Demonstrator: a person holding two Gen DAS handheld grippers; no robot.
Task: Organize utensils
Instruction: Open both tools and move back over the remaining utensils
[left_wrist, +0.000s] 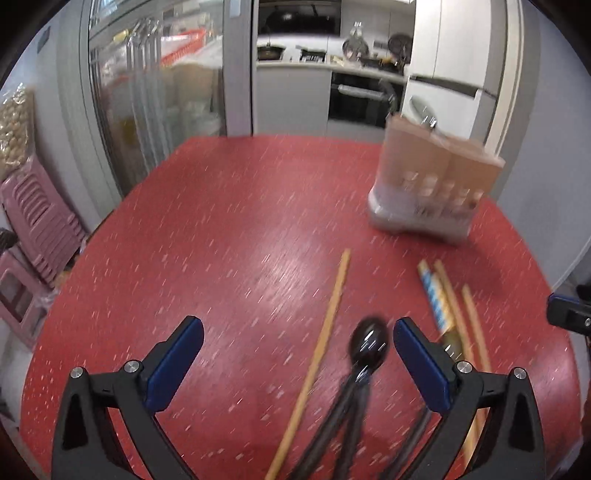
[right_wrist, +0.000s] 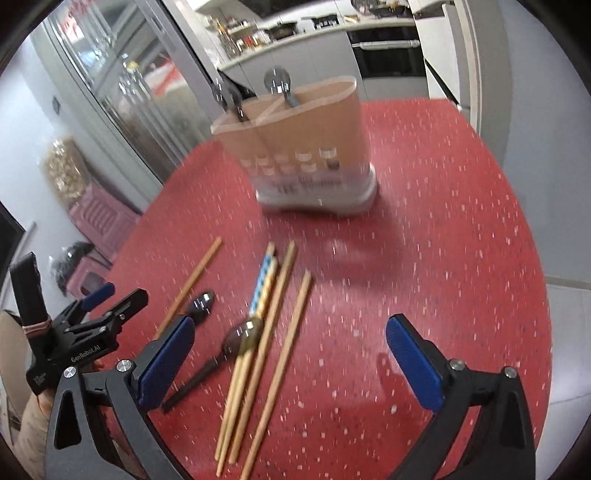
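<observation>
Both grippers, left (left_wrist: 297, 354) and right (right_wrist: 290, 354), hang spread and empty over chopsticks (right_wrist: 258, 354) and dark spoons (left_wrist: 369, 341) strewn on the near red tabletop (right_wrist: 443, 258), likely awaiting sorting into the far holder (right_wrist: 306, 147), where some spoons already stand.

Bright, even indoor light fills both fisheye views. Motion blur smears the tan utensil holder (left_wrist: 432, 184) and streaks the speckled red table (left_wrist: 240, 240), which shows soft glare. Edges bend strongly and darken into black corners.
</observation>
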